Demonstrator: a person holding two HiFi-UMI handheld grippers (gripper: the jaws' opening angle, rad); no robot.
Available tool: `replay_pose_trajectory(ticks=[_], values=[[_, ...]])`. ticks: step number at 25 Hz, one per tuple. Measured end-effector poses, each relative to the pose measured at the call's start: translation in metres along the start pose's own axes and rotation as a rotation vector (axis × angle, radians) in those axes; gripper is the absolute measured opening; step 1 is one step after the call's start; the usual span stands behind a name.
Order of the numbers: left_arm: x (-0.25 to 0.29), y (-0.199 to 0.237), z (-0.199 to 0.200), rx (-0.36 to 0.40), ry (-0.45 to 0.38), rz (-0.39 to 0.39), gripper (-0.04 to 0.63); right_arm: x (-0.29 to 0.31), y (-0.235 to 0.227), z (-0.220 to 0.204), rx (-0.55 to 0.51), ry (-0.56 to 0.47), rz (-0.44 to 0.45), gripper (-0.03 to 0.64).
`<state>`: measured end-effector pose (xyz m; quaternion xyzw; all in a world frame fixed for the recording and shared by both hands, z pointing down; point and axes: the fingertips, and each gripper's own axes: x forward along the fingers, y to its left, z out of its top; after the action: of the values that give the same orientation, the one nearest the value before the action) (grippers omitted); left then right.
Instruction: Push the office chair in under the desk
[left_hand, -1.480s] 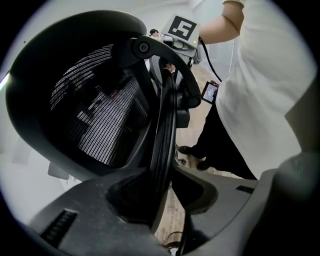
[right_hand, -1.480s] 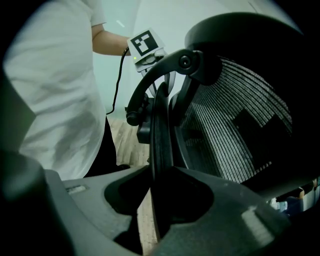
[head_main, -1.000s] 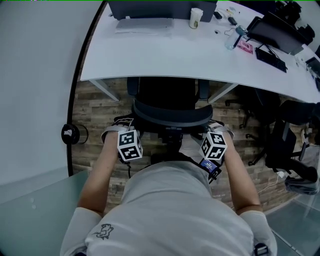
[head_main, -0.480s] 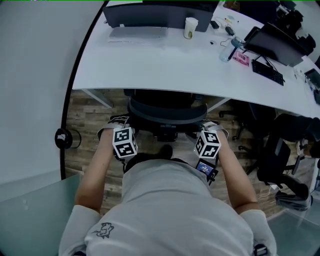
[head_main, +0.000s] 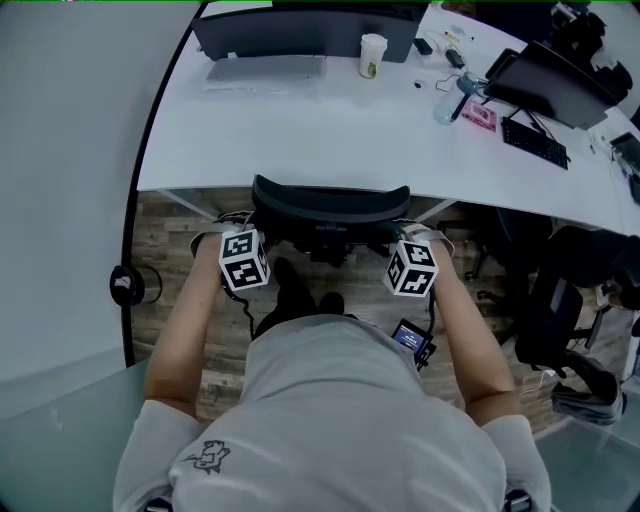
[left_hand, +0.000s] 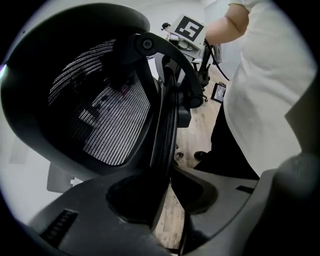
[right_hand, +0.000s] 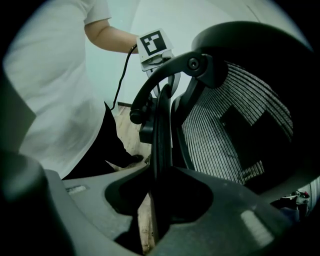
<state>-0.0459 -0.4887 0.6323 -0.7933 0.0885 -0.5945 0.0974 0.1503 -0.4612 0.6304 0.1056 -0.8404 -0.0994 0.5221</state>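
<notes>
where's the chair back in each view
Head view: the chair back sits centre, at the desk's near edge.
Left gripper view: its mesh fills the left half.
Right gripper view: its mesh fills the right half.
Shared landmark: the person's white shirt, bottom in the head view, right in the left gripper view, left in the right gripper view.

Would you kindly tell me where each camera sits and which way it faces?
Head view: on the person's head, looking steeply down at desk and chair backrest; forearms, torso, left gripper, right gripper show.
Left gripper view: rides the left gripper, looking along jaws clamped on the backrest's rim; torso, right arm show.
Right gripper view: mirrors it from the other side; torso, left arm.
Both gripper views share the mesh backrest; each sees the other's marker cube.
</notes>
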Motion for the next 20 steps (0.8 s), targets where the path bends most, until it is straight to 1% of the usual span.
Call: replay_pose_trajectory(ticks=[7,15,18,20], values=[[0.01,0.028,0.011,0.005,-0.01,0.002,0.127,0.003,-0.031,-0.013,-0.003,0.009,-0.005,0.115],[0.012,0.037,0.011,0.013,-0.015,0.01,0.13,0.005,-0.039,-0.013,0.006,0.015,-0.004,0.124],[0.012,0.04,0.015,0.016,-0.032,0.037,0.141,0.003,-0.042,-0.017,-0.001,0.027,-0.021,0.138],[0.012,0.042,0.015,0.013,-0.042,0.06,0.149,0.002,-0.042,-0.019,0.005,0.041,-0.032,0.165]])
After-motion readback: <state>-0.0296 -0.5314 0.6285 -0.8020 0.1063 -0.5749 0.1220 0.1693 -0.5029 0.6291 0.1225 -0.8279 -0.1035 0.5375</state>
